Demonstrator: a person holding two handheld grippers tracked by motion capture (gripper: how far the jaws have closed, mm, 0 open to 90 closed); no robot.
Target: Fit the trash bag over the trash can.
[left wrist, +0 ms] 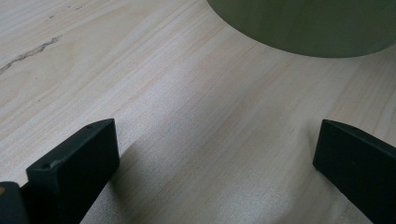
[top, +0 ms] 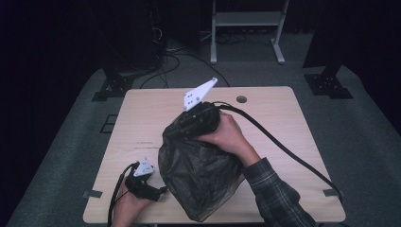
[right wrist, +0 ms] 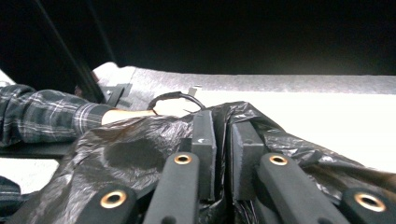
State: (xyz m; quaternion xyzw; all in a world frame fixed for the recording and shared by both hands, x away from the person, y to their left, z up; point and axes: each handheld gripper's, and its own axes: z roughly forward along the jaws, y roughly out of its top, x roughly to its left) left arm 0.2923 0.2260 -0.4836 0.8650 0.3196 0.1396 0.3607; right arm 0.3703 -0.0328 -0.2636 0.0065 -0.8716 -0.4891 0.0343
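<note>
The right gripper (right wrist: 223, 140) has its jaws drawn close together with only a narrow gap between the pads, and a fold of black plastic bag (right wrist: 135, 154) is gathered around and between them; whether the pads actually press on the film I cannot tell. In the high view that gripper (top: 189, 124) sits at the top of the bag (top: 198, 175), which lies crumpled on the light wooden table (top: 279, 109), near its front edge. The left gripper (left wrist: 215, 154) has its jaws spread wide over bare tabletop (left wrist: 187, 93), nothing between them. It rests (top: 158, 191) just beside the bag's left side.
</note>
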